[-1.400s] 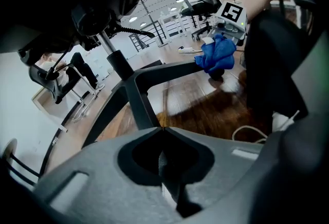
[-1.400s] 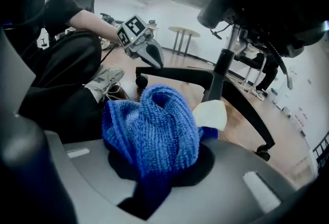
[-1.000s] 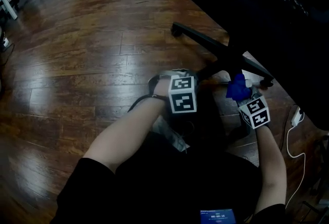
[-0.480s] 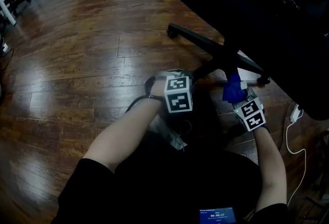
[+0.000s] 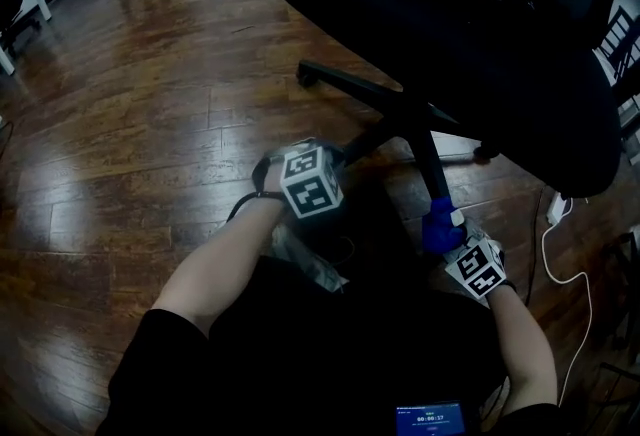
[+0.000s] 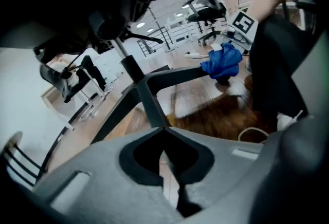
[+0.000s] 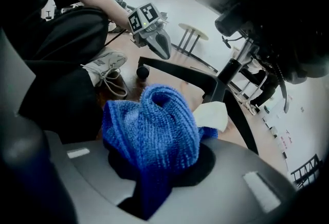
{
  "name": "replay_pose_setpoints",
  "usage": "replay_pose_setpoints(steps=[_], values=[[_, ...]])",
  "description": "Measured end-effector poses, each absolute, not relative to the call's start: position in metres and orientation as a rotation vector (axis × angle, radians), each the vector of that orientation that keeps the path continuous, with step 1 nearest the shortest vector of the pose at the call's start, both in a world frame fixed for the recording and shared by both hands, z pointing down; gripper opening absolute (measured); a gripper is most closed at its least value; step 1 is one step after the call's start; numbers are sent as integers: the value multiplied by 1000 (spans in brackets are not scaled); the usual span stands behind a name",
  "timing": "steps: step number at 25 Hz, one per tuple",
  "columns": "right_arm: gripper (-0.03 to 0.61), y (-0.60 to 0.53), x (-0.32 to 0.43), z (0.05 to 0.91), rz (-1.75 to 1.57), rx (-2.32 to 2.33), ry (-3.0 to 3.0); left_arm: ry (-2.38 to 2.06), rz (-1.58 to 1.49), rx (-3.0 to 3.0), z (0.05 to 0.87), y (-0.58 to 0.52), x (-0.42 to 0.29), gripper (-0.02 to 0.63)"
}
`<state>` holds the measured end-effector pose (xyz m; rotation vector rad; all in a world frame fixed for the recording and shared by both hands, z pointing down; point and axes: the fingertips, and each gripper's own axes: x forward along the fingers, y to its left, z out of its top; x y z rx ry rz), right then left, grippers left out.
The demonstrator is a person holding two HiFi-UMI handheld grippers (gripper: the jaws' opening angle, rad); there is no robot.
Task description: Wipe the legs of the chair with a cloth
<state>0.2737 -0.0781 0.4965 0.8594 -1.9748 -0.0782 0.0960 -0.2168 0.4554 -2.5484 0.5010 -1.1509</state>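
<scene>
Wooden floor (image 5: 150,124); blue knitted cloth (image 7: 154,125) bunched, chair legs (image 5: 426,164) black.

The cloth (image 7: 154,125) is bright blue, in a ribbed knit. The chair (image 5: 440,24) and its legs (image 5: 350,89) are black. The floor (image 5: 150,124) is glossy red-brown wood planking; the cable (image 5: 562,259) is white.

Open wood floor (image 5: 130,124) left of chair base (image 5: 404,110). Seat (image 5: 470,34) overhangs the spokes. White cable (image 5: 546,252) crowds right side; person's legs (image 5: 370,344) block the near side.

Blue cloth (image 7: 154,125) hides the right tongs' (image 7: 154,171) tips; the chair seat (image 5: 450,34) is cut off above.
</scene>
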Motion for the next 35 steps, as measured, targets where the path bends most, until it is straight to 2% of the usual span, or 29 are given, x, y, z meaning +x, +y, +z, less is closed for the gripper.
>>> replay_pose_setpoints(steps=[4,9,10,12,13,17,18,19,29,35], values=[[78,-79,275,495,-85,861,-1960,623,-1141,-2672,464,-230,70,1],[78,-79,273,496,-89,866,-1956,602,-1087,-2759,461,-229,73,59],[78,-78,272,496,-84,865,-1961,589,-1080,-2792,460,-226,73,111],[78,-78,273,495,-83,861,-1966,556,-1113,-2861,464,-218,72,323],[78,-79,273,495,-85,861,-1967,537,-1153,-2873,470,-214,72,330],[78,-80,271,495,-99,865,-1962,487,-1380,-2792,506,-211,71,330],[78,-80,270,495,-99,863,-1961,485,-1424,-2780,513,-211,71,310],[78,-80,269,495,-99,859,-1960,485,-1448,-2776,517,-211,72,181],[77,-80,276,494,-78,838,-2015,563,-1597,-2721,519,-206,69,166],[77,-80,301,496,-104,848,-1978,452,-1649,-2729,523,-179,84,189]])
